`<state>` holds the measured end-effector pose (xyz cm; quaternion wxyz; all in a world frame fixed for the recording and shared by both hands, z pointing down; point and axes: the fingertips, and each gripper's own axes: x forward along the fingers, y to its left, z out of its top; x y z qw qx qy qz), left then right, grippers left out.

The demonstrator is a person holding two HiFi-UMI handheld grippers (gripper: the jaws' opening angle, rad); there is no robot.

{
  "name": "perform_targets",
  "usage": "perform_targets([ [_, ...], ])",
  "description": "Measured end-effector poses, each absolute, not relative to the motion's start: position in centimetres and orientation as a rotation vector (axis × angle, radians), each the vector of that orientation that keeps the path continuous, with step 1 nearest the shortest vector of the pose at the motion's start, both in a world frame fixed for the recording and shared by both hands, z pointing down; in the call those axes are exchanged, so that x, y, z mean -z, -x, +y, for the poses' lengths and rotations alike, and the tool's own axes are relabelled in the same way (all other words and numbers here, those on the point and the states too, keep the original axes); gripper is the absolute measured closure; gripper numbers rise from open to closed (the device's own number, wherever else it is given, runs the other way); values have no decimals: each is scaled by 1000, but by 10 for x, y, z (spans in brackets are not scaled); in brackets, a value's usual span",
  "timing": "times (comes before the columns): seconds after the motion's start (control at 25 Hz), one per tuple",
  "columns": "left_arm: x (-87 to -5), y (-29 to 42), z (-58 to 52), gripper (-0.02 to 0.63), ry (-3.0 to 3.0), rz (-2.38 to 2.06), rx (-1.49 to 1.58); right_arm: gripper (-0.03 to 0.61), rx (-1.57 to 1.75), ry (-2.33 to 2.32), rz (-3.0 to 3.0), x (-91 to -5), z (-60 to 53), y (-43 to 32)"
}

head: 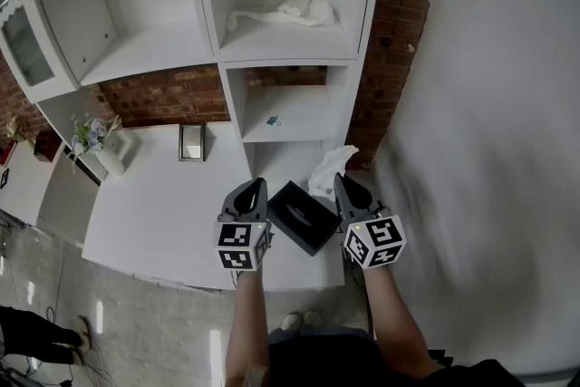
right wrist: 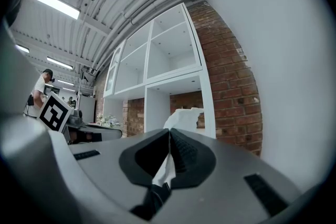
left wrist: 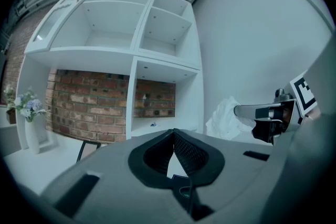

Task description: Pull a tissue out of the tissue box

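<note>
- Right gripper [head: 342,181], low in head view w/ its marker cube closest to the lens: jaws pressed together on a fold of the tissue [head: 331,166]. In its own view the white sheet runs btwn the pads.
- Left gripper [head: 255,186]: jaws together, nothing btwn them. Sits just beside the left side of the tissue box [head: 304,215]; can't tell if it touches.
- Tissue box: black, on the worktop [head: 154,213] near its front edge, twd the right end by the wall, btwn the two grippers. Long axis runs diagonal, far-left to near-right.
- Tissue: bunched, stands up past the box's far-right side, straight ahead of the right gripper's tips. Can't tell if its lower end is in the box.
- Judgement: right hand is nearer and has the sheet, so the pull should go up and away from the box. Left is placed to steady the box if it lifts.
</note>
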<state>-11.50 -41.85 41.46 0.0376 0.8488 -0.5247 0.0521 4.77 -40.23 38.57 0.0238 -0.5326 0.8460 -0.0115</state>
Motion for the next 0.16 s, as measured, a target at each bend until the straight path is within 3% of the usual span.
perform_targets([
  [0.16,-416,114,-420,606,-2610,-1606,-164,578,39,1654,2618,-388,-403,-49],
])
